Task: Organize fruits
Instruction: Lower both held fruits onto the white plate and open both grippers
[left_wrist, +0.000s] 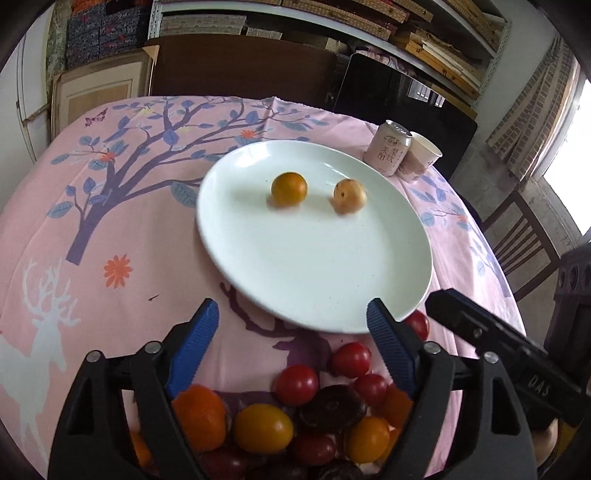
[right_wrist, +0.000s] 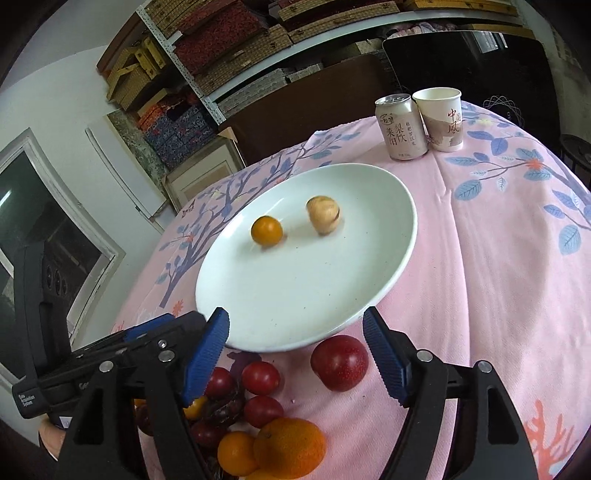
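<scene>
A white plate lies on the pink tablecloth and holds a small orange fruit and a pale tan fruit. The plate, the orange fruit and the tan fruit also show in the right wrist view. A pile of fruit lies on the cloth at the plate's near edge: red cherry tomatoes, yellow tomatoes, an orange and a red plum. My left gripper is open and empty above the pile. My right gripper is open and empty above the plate's near rim.
A drink can and a paper cup stand at the far side of the table. Shelves with boxes stand behind the table. A wooden chair is at the right.
</scene>
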